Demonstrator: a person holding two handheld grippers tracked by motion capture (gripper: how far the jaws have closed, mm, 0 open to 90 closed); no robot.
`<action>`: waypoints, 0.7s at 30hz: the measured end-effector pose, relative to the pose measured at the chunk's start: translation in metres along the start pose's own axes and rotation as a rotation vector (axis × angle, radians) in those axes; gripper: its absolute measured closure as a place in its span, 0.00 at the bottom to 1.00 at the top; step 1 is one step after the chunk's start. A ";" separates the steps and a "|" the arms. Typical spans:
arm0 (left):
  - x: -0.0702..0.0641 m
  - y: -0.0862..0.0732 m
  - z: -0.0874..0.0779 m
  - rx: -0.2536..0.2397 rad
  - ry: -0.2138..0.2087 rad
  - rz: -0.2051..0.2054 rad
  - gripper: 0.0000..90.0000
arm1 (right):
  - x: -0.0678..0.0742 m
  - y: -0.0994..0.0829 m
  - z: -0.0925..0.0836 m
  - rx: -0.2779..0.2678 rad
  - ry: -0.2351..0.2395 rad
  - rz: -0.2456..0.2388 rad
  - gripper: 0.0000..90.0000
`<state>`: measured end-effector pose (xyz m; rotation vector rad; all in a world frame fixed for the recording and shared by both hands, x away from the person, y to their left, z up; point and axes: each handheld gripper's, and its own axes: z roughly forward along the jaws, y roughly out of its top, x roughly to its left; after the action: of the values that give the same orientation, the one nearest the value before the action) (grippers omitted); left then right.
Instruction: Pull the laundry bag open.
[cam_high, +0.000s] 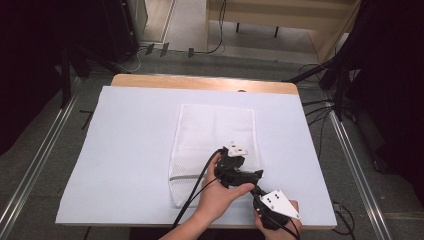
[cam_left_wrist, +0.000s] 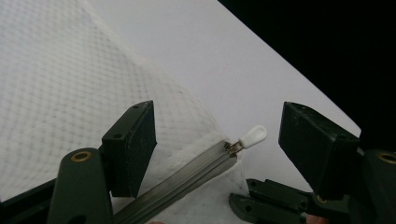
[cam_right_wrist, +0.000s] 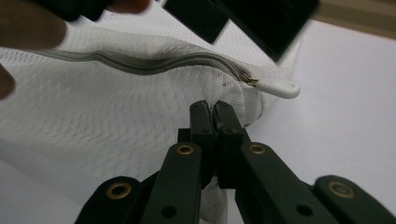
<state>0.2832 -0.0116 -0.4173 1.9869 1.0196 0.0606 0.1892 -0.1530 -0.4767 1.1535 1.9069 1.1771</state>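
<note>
Right gripper (cam_right_wrist: 214, 109): pinching mesh bag (cam_high: 215, 130) corner at tabletop's near edge
Left gripper (cam_left_wrist: 217, 140): wide around zipper pull (cam_left_wrist: 252, 136)
Tip: clamp pull squarely, keep fabric taut

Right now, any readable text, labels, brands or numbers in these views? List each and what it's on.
None. The white mesh bag, its grey zipper and white zipper pull carry no print. The pale table cover is blank, and the left gripper and right gripper show no markings.

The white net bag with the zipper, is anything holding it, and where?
Yes. The right gripper is pinching the mesh bag at its corner, just below the white zipper pull. The left gripper is open around the zipper end.
</note>
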 end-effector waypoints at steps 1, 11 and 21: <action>-0.003 0.001 0.006 0.024 -0.007 0.016 0.44 | 0.000 0.001 0.000 -0.003 0.001 -0.004 1.00; -0.009 0.002 0.016 0.055 -0.030 0.050 0.68 | -0.001 0.000 0.001 0.011 0.005 -0.011 1.00; -0.007 -0.002 0.023 0.090 0.055 0.129 0.75 | 0.003 0.000 0.001 0.018 0.011 -0.025 1.00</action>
<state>0.2865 -0.0315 -0.4312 2.1427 0.9423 0.1428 0.1887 -0.1495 -0.4777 1.1324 1.9383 1.1570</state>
